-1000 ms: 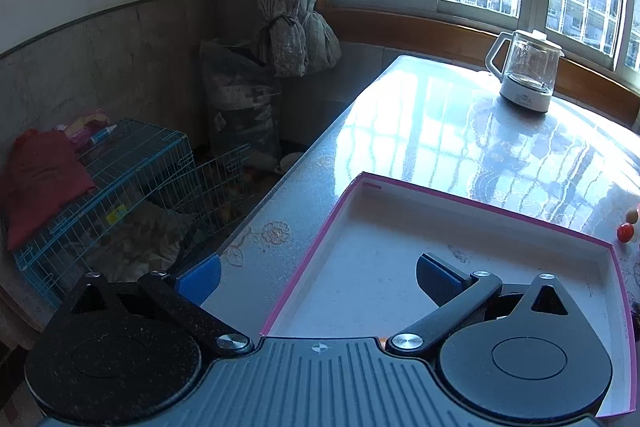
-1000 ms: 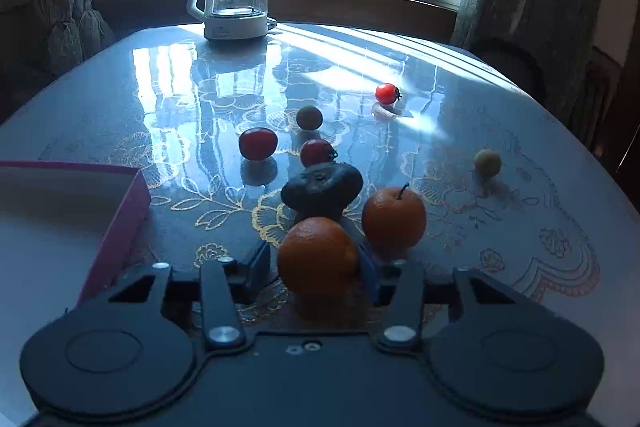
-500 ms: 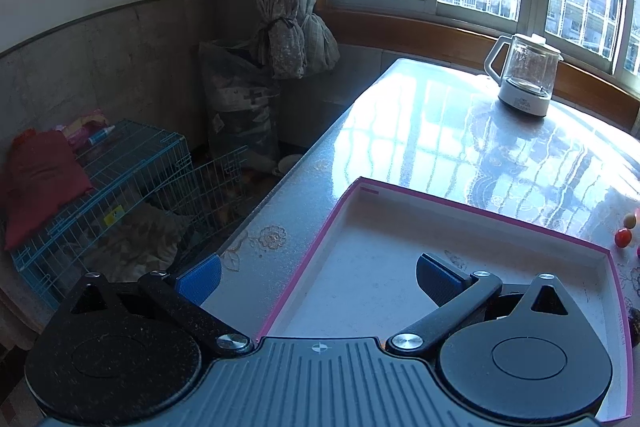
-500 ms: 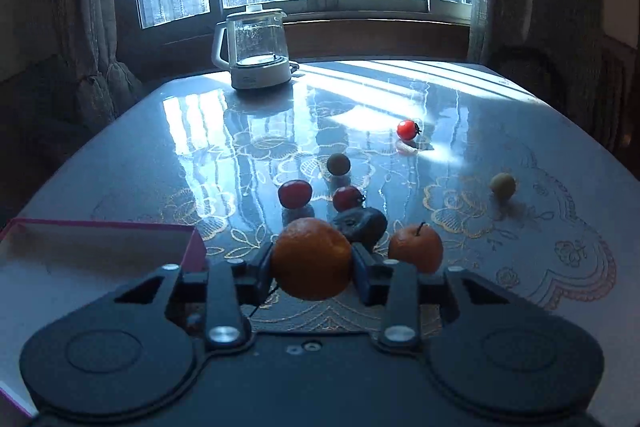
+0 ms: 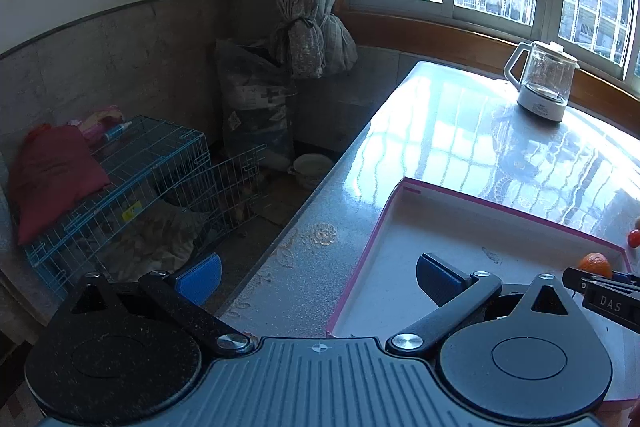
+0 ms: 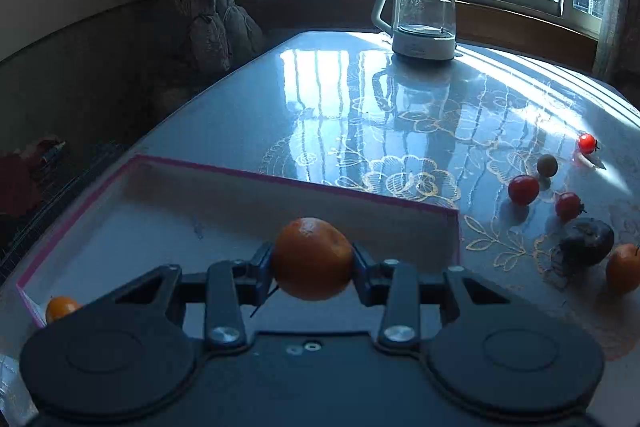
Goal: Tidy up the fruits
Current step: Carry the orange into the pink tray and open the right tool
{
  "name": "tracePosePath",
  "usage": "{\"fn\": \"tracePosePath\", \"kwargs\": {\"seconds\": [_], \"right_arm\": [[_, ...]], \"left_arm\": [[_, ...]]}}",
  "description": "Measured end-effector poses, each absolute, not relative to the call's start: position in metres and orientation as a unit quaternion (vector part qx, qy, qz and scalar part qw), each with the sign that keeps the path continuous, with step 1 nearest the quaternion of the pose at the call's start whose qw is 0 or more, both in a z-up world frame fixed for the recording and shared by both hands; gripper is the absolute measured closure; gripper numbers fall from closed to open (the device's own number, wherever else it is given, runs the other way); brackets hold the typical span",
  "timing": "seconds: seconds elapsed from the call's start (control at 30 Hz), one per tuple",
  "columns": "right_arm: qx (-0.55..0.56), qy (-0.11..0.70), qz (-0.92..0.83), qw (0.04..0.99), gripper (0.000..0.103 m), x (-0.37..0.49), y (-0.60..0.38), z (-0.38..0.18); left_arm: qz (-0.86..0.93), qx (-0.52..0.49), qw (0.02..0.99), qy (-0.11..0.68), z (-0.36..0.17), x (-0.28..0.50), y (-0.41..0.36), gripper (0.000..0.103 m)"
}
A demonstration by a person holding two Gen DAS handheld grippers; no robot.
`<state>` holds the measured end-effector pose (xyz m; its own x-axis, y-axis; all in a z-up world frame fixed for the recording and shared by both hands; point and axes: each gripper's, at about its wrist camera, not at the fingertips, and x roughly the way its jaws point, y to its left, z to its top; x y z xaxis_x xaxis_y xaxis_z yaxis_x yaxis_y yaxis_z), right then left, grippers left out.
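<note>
The right gripper [image 6: 313, 261] is clamped on a round orange tangerine [image 6: 312, 259], its blue pads pressing the fruit's left and right sides. The tangerine is slightly wider than tall, so its longer axis runs across, from pad to pad; a small pale dimple near its top faces up and a little away from the camera. It hangs above the shallow white cardboard tray with a pink rim [image 6: 360, 193], over the tray's right part.

A second, smaller orange fruit [image 6: 61, 308] lies in the tray's near left corner, partly hidden behind the gripper body.

The left gripper [image 5: 318, 277] stands wide open and empty, one blue pad outside the tray's left wall, the other over its floor.

On the glossy patterned grey table [image 6: 328, 107], right of the tray, lie three red cherry tomatoes [image 6: 523, 189], a dark plum-like fruit [image 6: 588, 241], a small brownish round fruit [image 6: 547, 165] and another stemmed tangerine [image 6: 624, 269]. A glass kettle on a white base [image 6: 424, 19] stands by the window.
</note>
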<state>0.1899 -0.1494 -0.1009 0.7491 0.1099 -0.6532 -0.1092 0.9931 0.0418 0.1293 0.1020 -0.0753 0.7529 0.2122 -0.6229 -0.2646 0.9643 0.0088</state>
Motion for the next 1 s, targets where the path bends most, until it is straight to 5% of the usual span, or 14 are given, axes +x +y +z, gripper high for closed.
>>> {"fn": "tracePosePath", "kwargs": {"seconds": [0.17, 0.3, 0.6, 1.0], "right_arm": [[-0.035, 0.345, 0.041, 0.937, 0.06, 0.19, -0.129, -0.101], [-0.053, 0.313, 0.022, 0.948, 0.032, 0.176, -0.129, -0.089], [-0.007, 0.271, -0.038, 0.962, 0.024, 0.125, -0.196, -0.06], [0.052, 0.259, -0.133, 0.955, 0.024, 0.049, -0.338, -0.049]], "left_arm": [[0.129, -0.042, 0.936, 0.326, -0.074, 0.127, 0.11, 0.0], [0.121, -0.045, 0.937, 0.325, -0.073, 0.127, 0.108, 0.0], [0.04, -0.027, 0.95, 0.308, -0.064, 0.118, 0.059, 0.0], [-0.101, -0.004, 0.948, 0.302, -0.061, 0.096, -0.132, 0.0]]}}
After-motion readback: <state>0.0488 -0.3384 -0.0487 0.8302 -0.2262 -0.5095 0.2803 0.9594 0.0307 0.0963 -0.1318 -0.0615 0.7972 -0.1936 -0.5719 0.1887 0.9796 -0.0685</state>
